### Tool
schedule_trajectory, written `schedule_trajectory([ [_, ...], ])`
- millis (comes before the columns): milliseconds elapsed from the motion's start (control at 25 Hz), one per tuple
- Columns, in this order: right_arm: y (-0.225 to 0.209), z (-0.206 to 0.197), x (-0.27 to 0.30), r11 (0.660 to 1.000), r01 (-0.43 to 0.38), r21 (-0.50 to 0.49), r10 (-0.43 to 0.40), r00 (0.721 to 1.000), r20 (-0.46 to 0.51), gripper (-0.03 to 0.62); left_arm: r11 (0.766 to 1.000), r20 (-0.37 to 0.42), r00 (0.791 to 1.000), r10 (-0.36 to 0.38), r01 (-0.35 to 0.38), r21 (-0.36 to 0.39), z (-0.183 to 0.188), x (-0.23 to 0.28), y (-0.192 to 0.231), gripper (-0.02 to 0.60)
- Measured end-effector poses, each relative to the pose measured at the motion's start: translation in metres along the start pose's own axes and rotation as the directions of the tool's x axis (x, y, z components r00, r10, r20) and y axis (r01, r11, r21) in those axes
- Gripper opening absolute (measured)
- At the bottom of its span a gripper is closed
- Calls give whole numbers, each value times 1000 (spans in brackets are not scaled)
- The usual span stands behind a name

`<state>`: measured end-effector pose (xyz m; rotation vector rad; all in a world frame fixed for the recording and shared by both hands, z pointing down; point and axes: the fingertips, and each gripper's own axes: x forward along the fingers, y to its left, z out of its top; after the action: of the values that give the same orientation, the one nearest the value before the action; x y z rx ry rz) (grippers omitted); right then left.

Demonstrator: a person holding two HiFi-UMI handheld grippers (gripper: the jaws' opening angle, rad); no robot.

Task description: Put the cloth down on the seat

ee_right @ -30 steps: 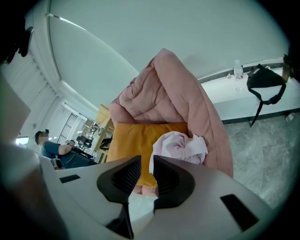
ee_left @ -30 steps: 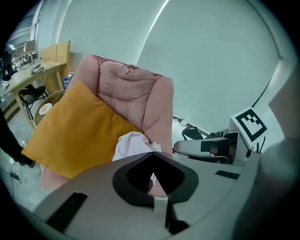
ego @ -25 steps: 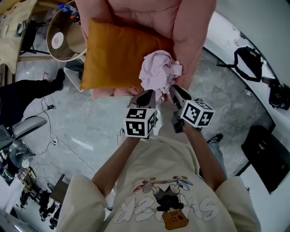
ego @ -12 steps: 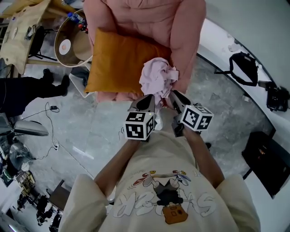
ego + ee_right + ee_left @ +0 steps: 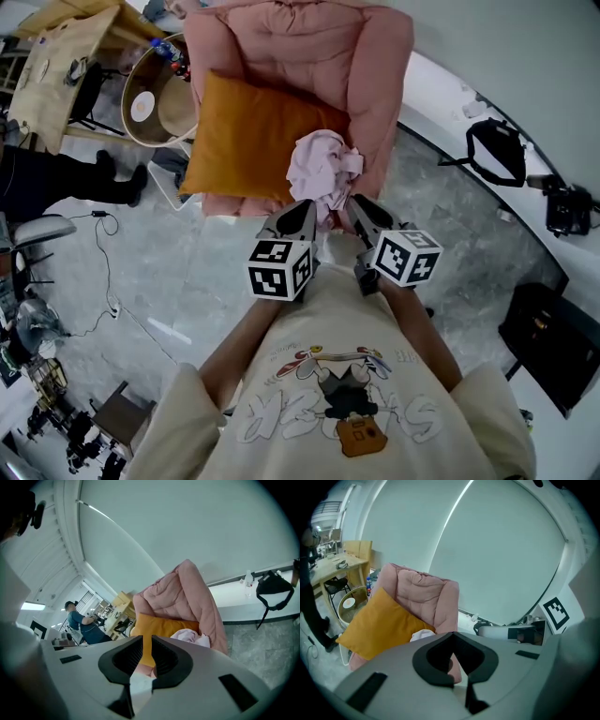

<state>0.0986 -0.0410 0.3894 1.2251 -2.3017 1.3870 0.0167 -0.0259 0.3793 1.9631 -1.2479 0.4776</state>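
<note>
A crumpled pale pink cloth (image 5: 321, 167) lies on the seat of a pink padded armchair (image 5: 309, 47), at its front right, beside an orange cushion (image 5: 248, 136). My left gripper (image 5: 304, 206) is just short of the cloth's near edge, jaws shut and empty; its tips meet in the left gripper view (image 5: 452, 633). My right gripper (image 5: 357, 202) hovers close on the cloth's right, and the right gripper view (image 5: 146, 641) shows a narrow gap with nothing in it. The cloth (image 5: 190, 637) shows beyond the right jaws, free of them, and as a white patch (image 5: 423, 634) past the left ones.
A round tub (image 5: 155, 94) and a wooden table (image 5: 66, 56) stand left of the chair. A person in dark clothes (image 5: 47, 173) is at the far left. Black bags (image 5: 497, 150) (image 5: 553, 337) sit on the right, by a white ledge. A cable (image 5: 103, 272) trails over the grey floor.
Both grippers have drawn back a little from the chair, toward the body. The cloth stays on the seat, in the same spot by the cushion.
</note>
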Motion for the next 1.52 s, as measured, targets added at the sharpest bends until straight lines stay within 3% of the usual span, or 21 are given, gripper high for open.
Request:
schedule_trajectory([
  [240,30,11,-14,995,-29,-100,32,999,22,74,999,66,998,-4,2,33,20,-23,-10,3],
  [480,44,25,-29,985,-39,-170,51,997,63,74,993,134,991,26,-41,111,34,-39,-19,3],
  [800,59,55,-53,950,-1,-313,53,986,159,49,976,217,975,47,-91,197,60,-52,-31,3],
  [960,66,64,-60,930,14,-367,64,978,200,35,975,211,977,24,-70,213,61,-48,-44,3],
  [1200,68,59,-60,919,-11,-395,88,981,176,20,966,202,979,8,-59,250,58,-46,-55,3],
  [1520,63,56,-63,922,-12,-388,86,981,175,20,979,185,983,17,-54,196,48,-45,-50,3],
])
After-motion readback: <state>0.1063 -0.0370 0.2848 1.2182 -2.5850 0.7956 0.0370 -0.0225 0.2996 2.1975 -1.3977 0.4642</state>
